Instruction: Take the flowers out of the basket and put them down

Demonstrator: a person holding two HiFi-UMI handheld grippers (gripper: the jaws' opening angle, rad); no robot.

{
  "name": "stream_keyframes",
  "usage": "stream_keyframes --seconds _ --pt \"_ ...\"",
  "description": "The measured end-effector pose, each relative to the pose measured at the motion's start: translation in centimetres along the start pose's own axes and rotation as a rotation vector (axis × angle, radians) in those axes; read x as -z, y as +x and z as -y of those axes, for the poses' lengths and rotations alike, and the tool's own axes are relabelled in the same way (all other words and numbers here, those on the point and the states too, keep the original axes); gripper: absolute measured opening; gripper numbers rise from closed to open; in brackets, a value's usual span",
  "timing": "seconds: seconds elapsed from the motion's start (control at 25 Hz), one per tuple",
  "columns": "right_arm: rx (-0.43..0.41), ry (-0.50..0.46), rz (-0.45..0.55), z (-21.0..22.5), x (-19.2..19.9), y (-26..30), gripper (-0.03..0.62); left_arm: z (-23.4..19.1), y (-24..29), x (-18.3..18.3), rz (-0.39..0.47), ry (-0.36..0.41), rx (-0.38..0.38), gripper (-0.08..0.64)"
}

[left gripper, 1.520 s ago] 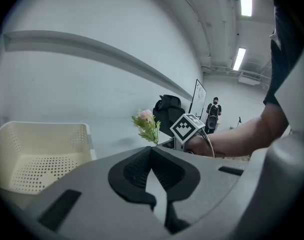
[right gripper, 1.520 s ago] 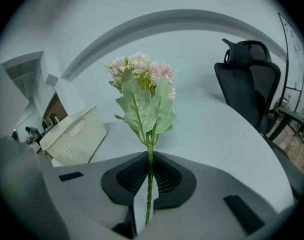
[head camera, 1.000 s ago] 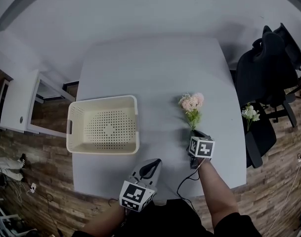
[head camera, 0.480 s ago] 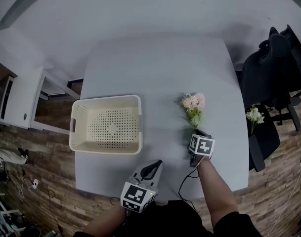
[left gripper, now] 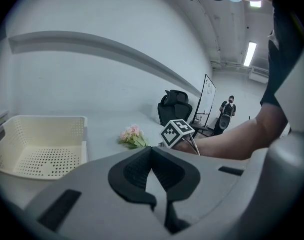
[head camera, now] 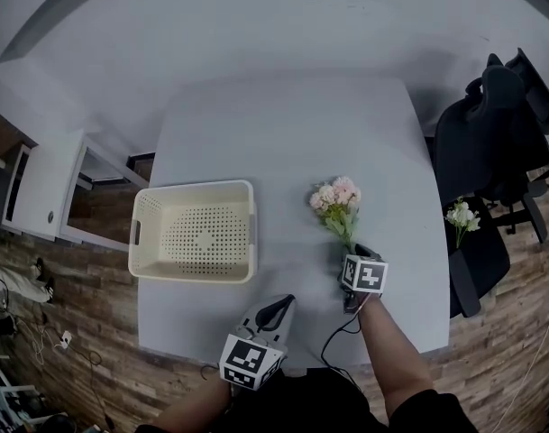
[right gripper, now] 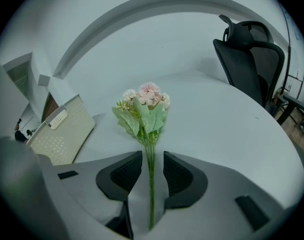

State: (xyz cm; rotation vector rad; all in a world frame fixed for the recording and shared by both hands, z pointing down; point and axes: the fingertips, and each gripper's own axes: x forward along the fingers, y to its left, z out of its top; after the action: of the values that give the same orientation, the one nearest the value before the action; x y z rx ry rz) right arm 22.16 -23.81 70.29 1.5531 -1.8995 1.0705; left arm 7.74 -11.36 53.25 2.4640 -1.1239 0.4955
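Since the earlier frames the pink flowers [head camera: 335, 198] have shifted a little towards the basket [head camera: 195, 187]. My right tongs [head camera: 356, 251] have just been opening, with the stem lying between the pads.

Head view: the basket is empty. The flowers lie on the bench [head camera: 283, 124], well apart from the basket on its right, heads pointing away from me. My left tongs [head camera: 278, 307] hang over the near edge of the bench and carry nothing.

Left gripper view: the pads meet at their tips, clenched on nothing. The basket sits at left. The flowers lie beyond, just beside the right gripper's marker cube [left gripper: 177, 132].

Right gripper view: the pads stand apart on either side of the stem with a gap on each side, so the bunch is released.

Assessment: removal and set-down appear complete. What remains is to draw the right tongs back clear of the stem without dragging it.

Surface and room: the bench is plain pale grey and holds only the basket and the bunch. A black office chair [head camera: 490, 142] stands at right with a white bunch [head camera: 458, 215] beside it, off the bench. A white cabinet [head camera: 40, 188] stands at left on a wood-plank floor [head camera: 85, 332].
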Motion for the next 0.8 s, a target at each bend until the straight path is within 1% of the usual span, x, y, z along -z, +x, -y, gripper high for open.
stream_keyframes --seconds 0.12,0.24,0.32,0.4,0.6,0.8 --pt "-0.006 -0.011 0.045 0.2 -0.3 -1.8 0.126 0.8 0.1 -0.3 0.012 0.004 -0.004 0.006" --pt "-0.036 -0.042 0.1 -0.3 -1.0 -4.2 0.117 1.5 0.2 -0.8 0.032 0.011 -0.015 0.006" --pt "-0.066 -0.067 0.141 -1.1 -1.8 -6.0 0.044 1.9 0.1 -1.2 0.046 0.015 -0.024 0.006" --pt "-0.111 -0.087 0.188 -2.0 -2.7 -8.0 0.025 2.5 -0.1 -1.6 0.06 0.018 -0.035 0.006" --pt "-0.244 -0.157 0.309 -5.3 -4.9 -14.0 0.023 4.1 -1.4 -2.5 0.104 0.02 -0.074 0.006" --pt "-0.376 -0.226 0.374 -9.4 -5.5 -19.4 0.021 4.7 -3.9 -3.7 0.152 0.008 -0.142 0.006"
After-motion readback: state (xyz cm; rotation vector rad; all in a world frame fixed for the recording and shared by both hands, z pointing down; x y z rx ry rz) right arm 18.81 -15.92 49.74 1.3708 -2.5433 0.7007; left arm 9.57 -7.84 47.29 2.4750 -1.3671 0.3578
